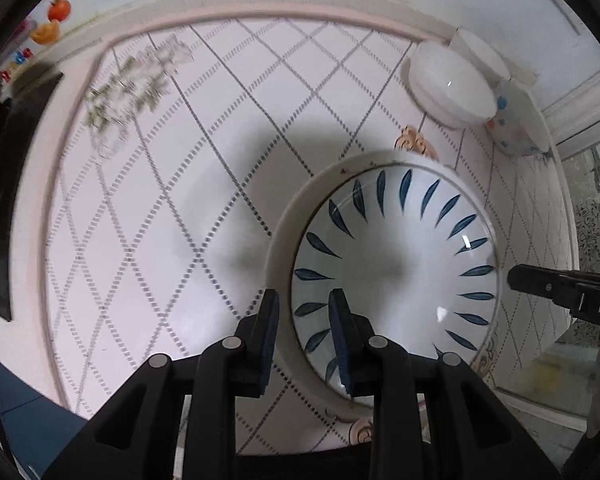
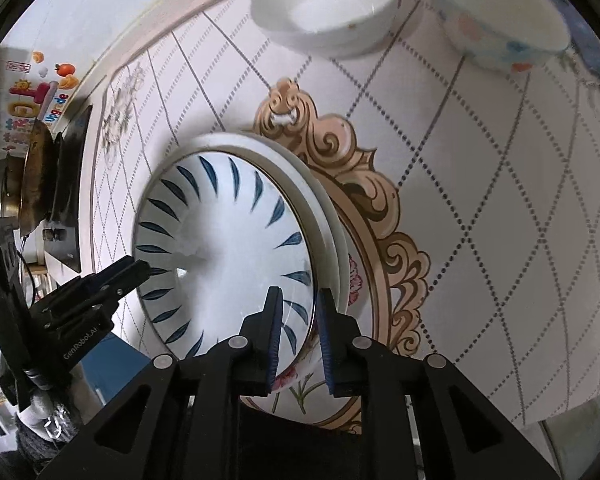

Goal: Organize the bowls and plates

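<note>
A blue-leaf plate (image 1: 396,264) sits stacked on a plain white plate (image 1: 288,216) on the table. My left gripper (image 1: 304,312) straddles the stack's left rim, one finger outside, one over the blue-leaf plate, jaws partly open with a gap on each side. In the right wrist view the blue-leaf plate (image 2: 220,248) sits on the white plate (image 2: 328,224), with a flowered plate (image 2: 300,388) beneath. My right gripper (image 2: 298,308) straddles the right rim the same way. A white bowl (image 2: 324,8) and a spotted bowl (image 2: 500,20) stand at the back.
The table (image 1: 140,200) has a diamond-grid top with a gold ornamental medallion (image 2: 380,208). White bowls (image 1: 452,80) and the spotted bowl (image 1: 516,120) sit at its far right corner. A stove with a pan (image 2: 40,168) lies left. A glass door (image 1: 592,200) is at right.
</note>
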